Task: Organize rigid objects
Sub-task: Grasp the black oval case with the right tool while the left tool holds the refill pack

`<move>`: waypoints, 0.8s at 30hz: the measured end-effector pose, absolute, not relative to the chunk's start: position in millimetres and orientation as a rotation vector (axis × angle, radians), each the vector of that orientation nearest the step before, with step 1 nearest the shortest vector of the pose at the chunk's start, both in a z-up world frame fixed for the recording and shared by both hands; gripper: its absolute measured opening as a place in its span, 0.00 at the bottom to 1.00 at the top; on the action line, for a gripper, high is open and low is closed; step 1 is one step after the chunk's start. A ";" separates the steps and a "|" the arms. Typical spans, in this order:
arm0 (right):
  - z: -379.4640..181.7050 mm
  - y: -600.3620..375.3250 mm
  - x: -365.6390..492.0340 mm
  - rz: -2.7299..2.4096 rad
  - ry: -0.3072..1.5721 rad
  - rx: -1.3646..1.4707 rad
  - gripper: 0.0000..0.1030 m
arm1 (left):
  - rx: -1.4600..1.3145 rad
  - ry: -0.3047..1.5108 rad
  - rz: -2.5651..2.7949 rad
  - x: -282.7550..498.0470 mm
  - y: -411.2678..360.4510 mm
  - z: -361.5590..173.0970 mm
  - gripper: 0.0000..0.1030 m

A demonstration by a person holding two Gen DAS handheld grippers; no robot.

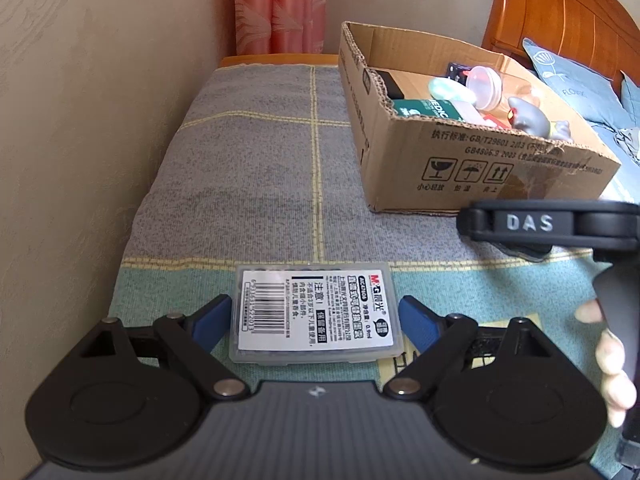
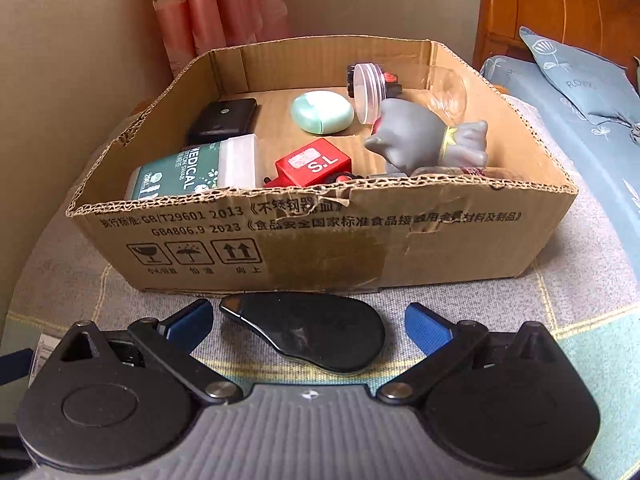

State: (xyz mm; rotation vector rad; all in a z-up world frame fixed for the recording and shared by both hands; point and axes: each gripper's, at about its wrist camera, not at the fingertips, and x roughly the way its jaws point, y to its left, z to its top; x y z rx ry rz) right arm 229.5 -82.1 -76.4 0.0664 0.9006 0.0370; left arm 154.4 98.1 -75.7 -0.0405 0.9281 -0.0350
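Observation:
A clear plastic case with a white barcode label (image 1: 316, 314) lies flat on the checked blanket. My left gripper (image 1: 315, 322) is open, its blue fingers (image 1: 212, 320) on either side of the case with small gaps. A flat black teardrop-shaped object (image 2: 310, 330) lies on the blanket in front of the cardboard box (image 2: 320, 240). My right gripper (image 2: 310, 324) is open around it, not touching. The box (image 1: 480, 168) holds a green swab tub (image 2: 188, 172), a red block (image 2: 314, 164), a grey toy figure (image 2: 424, 136), a mint case (image 2: 322, 112) and a black case (image 2: 224, 118).
A beige wall (image 1: 80, 120) runs along the left of the blanket (image 1: 260, 160). Pink curtains (image 1: 280, 4) hang behind. A wooden headboard (image 1: 560, 4) and blue pillows (image 2: 580, 76) lie to the right. The right gripper's body (image 1: 540, 224) and a hand show in the left wrist view.

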 end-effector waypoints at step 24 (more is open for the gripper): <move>-86.3 -144.4 200.6 0.128 0.840 -0.080 1.00 | -0.031 0.933 -0.055 160.7 80.3 -77.3 0.86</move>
